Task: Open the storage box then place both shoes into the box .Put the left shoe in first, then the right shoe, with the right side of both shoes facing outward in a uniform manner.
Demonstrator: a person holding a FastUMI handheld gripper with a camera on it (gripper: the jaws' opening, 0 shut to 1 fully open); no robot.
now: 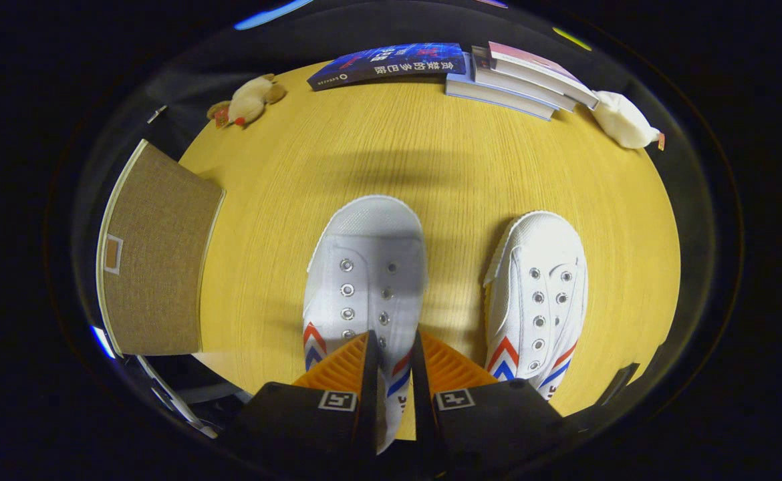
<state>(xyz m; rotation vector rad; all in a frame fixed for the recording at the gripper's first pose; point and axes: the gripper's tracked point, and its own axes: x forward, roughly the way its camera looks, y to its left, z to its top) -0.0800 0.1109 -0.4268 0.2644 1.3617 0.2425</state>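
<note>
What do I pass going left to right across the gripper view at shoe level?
Storage box → left shoe, its side wall between the near-closed gripper fingers → right shoe, all on the wooden table.

Two shoes side by side on bench (431,167), toes pointing away. Left-hand shoe (367,267) runs back betw. the fingers (391,364), which close on its rear part; right-hand shoe (538,287) just beside, apart. Storage box (157,254) at bench's left edge, well left of shoes. Far edge: plush toy (247,100) at left, book (391,63) mid, book stack (518,77) right of it, 2nd plush toy (621,120) at far right.
</note>
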